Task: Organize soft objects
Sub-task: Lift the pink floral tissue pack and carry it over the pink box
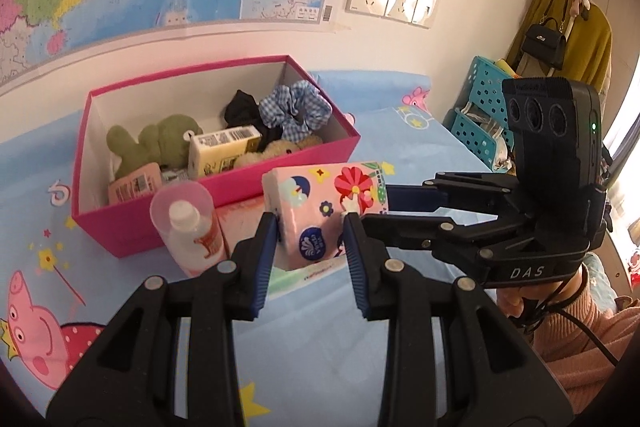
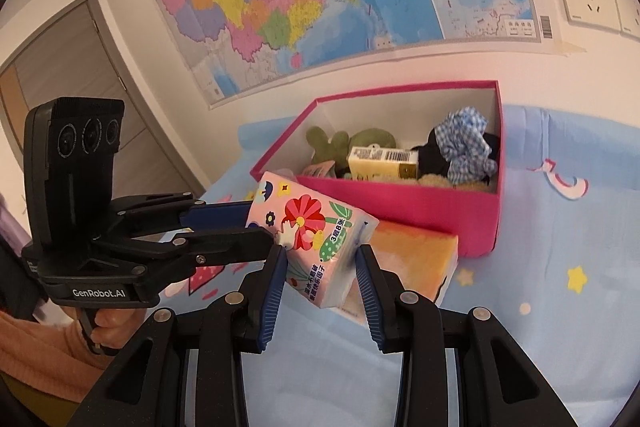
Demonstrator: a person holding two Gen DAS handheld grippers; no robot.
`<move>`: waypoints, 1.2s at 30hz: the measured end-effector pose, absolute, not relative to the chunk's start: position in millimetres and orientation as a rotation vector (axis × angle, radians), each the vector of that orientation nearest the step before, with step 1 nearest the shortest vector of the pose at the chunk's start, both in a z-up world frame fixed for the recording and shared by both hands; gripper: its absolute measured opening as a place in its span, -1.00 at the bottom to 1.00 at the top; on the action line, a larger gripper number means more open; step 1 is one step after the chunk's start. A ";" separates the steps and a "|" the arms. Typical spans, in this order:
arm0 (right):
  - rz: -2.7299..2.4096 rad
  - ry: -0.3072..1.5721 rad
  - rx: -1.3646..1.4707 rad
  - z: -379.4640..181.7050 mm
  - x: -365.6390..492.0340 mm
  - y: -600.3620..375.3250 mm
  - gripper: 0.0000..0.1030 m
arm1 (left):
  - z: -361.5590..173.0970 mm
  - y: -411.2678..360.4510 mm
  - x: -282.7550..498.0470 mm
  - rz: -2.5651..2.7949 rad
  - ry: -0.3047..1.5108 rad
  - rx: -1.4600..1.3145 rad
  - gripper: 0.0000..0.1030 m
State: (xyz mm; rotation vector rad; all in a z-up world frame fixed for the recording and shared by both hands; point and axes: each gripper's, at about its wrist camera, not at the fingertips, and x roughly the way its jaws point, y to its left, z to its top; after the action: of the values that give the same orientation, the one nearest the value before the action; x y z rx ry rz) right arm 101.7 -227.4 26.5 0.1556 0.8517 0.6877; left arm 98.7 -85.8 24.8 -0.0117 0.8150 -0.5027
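Left tongs [image 1: 310, 223]: narrow, clamped on one end of tissue pack [image 1: 320, 203]. Right tongs [image 2: 322, 251]: narrow, clamped on the other end of the same pack, pads pressed into the wrapper. Pack: pink, flower print, held clear of the bed [image 1: 320, 347] between both tongs, tilted, just short of the box.

Beneath pack, on bed sheet: second pack [image 2: 416, 259], orange wrapper, lying flat against the box's near wall. Beside it: bottle [image 1: 192, 227] with clear pink cap, tilted, close against the same wall.

Box [image 1: 280, 171]: pink, open, toward the bed's wall edge. Contents: green plush [image 1: 152, 143], yellow carton [image 1: 224, 147], gingham scrunchie [image 1: 296, 111], black cloth [image 1: 240, 107], small pink packet [image 1: 134, 183].

Step in hand, as judged: carrying the pack to the box. Next move calls for clearing the near rim, lowering over free space among the contents, then opening both tongs together so neither end drags.
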 end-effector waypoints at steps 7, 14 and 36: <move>0.681 0.833 0.142 33.3 113.0 -228.0 -0.29 | 27.0 -86.8 108.9 -0.511 0.816 -0.008 -0.31; 0.686 0.816 0.131 37.6 124.9 -225.3 -0.29 | 30.8 -85.0 118.7 -0.500 0.803 -0.005 -0.31; 0.691 0.792 0.108 46.1 153.6 -216.8 -0.29 | 33.9 -79.5 149.5 -0.472 0.808 0.002 -0.31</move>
State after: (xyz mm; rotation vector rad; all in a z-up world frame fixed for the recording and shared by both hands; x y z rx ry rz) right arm 153.6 -216.8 46.1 0.1082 0.7924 0.6913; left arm 149.5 -79.5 33.9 0.0016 0.8082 -0.4724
